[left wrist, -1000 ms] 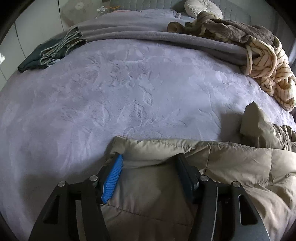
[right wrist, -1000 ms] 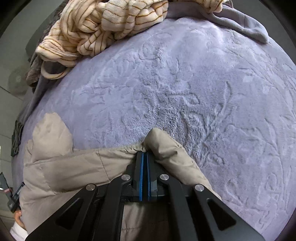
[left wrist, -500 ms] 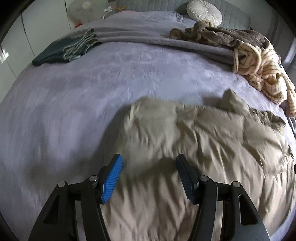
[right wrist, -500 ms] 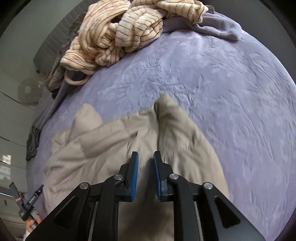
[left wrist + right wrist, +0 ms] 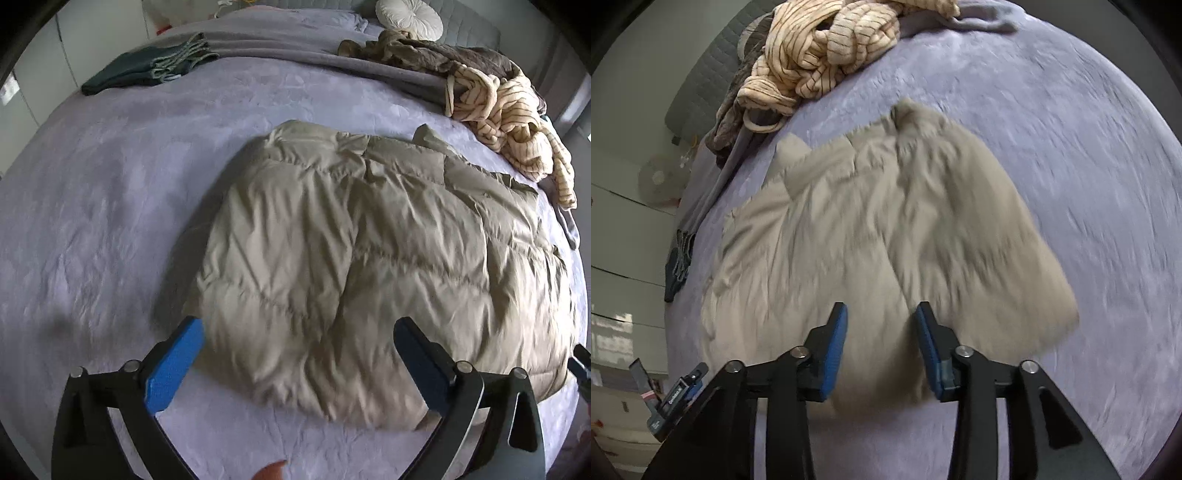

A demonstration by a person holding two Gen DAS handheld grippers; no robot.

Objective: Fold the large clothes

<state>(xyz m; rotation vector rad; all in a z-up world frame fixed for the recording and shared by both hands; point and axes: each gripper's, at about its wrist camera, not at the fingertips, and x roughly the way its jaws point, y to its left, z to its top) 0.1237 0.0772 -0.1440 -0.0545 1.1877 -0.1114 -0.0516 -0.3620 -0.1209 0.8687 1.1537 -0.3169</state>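
1. A beige quilted coat (image 5: 373,254) lies spread flat on a bed covered by a lavender blanket (image 5: 110,206), its surface creased and puffy.
2. The left tool (image 5: 299,339) hovers above the coat's near edge, jaws opening wide and gripping nothing.
3. The right tool (image 5: 881,332) hangs over the coat's lower part, jaws opening, released, with only air between the blue pads (image 5: 833,354).
4. A striped cream garment (image 5: 513,122) sits heaped at the bed's far corner, near a round white cushion (image 5: 410,18); a folded dark green garment (image 5: 144,70) rests at the far left.
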